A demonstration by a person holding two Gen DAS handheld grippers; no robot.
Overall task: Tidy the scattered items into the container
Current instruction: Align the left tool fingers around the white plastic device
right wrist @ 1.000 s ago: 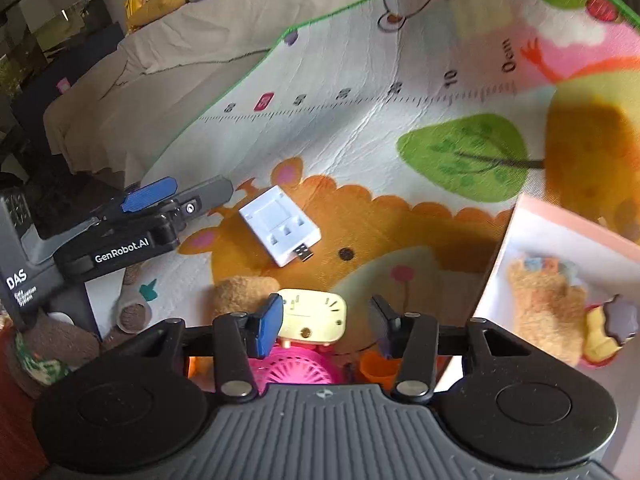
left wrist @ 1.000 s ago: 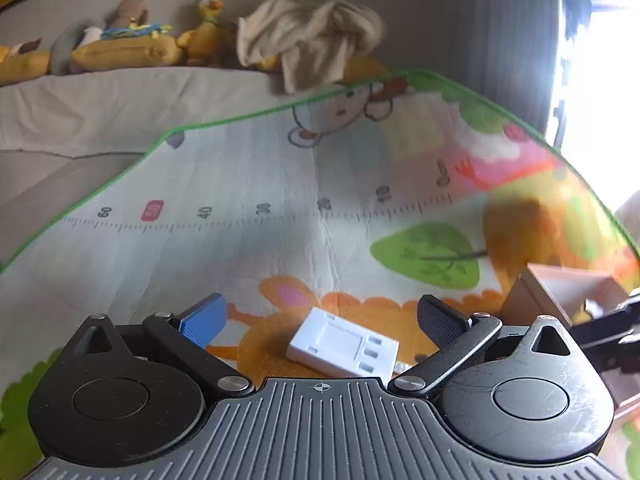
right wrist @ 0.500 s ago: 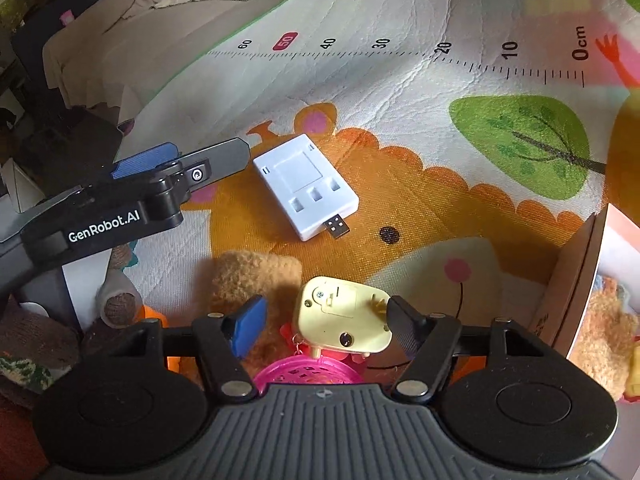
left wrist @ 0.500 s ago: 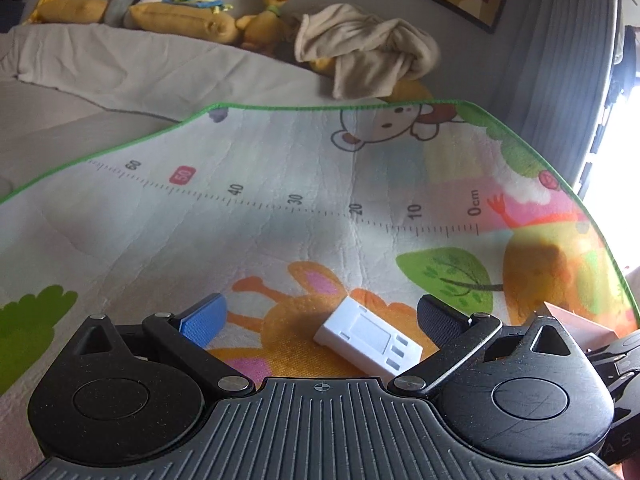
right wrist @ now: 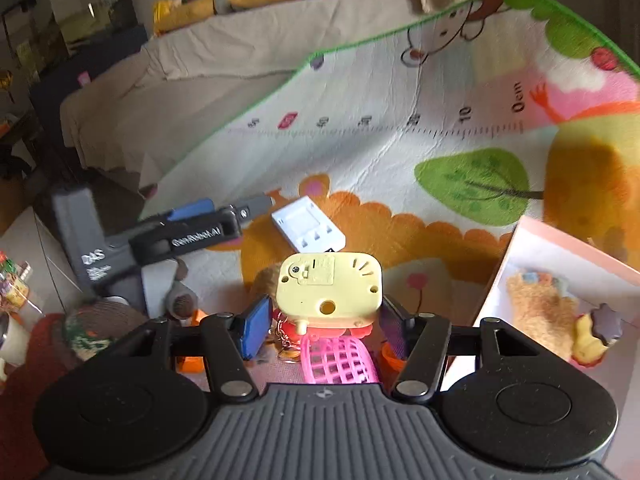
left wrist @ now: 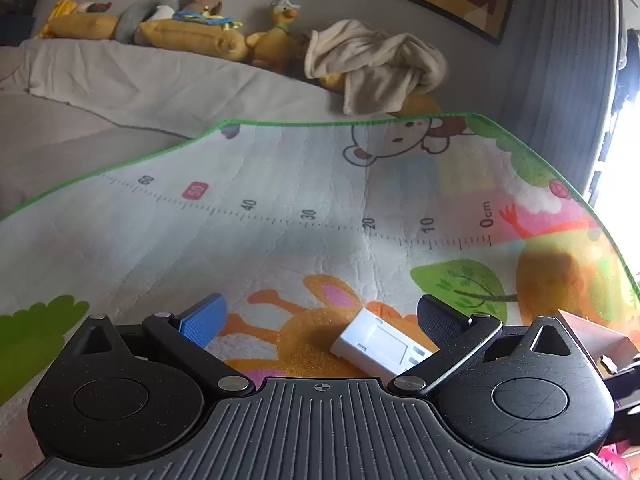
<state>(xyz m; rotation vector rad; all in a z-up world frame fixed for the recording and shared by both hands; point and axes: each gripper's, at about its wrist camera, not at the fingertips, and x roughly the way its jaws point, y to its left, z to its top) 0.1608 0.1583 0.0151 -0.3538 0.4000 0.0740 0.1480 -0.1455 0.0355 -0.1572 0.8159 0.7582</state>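
Note:
My right gripper (right wrist: 325, 330) has its jaws closing on a pale yellow plastic toy (right wrist: 330, 286) with a red underside. The toy stands tilted up between the pads, raised above the clutter. To its right sits the pink box (right wrist: 516, 248), holding a tan plush (right wrist: 540, 308) and a small yellow figure. A flat white plastic device (right wrist: 308, 228) lies on the play mat (right wrist: 400, 152). My left gripper (left wrist: 320, 318) is open just above the mat. The white device (left wrist: 380, 344) rests ahead of it, close to the right finger, untouched. The box's corner (left wrist: 592, 332) shows at the far right.
Under the held toy lie a pink mesh basket (right wrist: 340, 362), a brown plush (right wrist: 262, 280) and orange bits. The left gripper (right wrist: 236, 208) reaches in from the left. Behind the mat, a grey sheet (left wrist: 140, 80), stuffed toys (left wrist: 188, 32) and a crumpled towel (left wrist: 372, 64) line the wall.
The right jaws spread around the yellow toy, then closed on it; it now sits higher and tilted up. The left gripper rolled and sank slightly, so the white device lies nearer its right finger.

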